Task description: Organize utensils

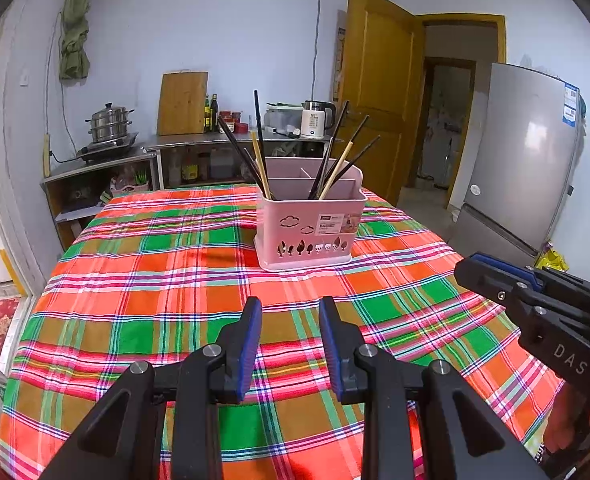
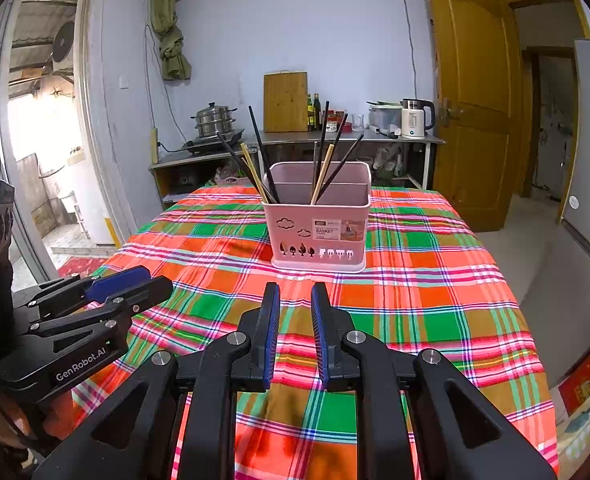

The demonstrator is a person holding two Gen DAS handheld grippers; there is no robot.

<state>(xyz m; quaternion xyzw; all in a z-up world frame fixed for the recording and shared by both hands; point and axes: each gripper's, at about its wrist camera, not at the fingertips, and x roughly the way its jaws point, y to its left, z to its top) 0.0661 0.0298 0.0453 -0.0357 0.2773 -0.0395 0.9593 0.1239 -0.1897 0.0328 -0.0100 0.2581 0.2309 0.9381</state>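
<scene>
Both the left gripper (image 1: 291, 312) and right gripper (image 2: 295, 298) sit a little apart, holding nothing; a clumsy grab at the leaning chopsticks (image 2: 327, 168) could tip the pink basket (image 2: 317, 232) standing mid-table.

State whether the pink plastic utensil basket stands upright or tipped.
Upright: the pink plastic utensil basket sits flat on the checked tablecloth, rim level.

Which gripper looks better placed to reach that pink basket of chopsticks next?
Probably the right gripper: the pink basket sits nearly straight ahead of its open, empty jaws. From the left gripper, also open and empty, the basket lies slightly off to the right.
</scene>
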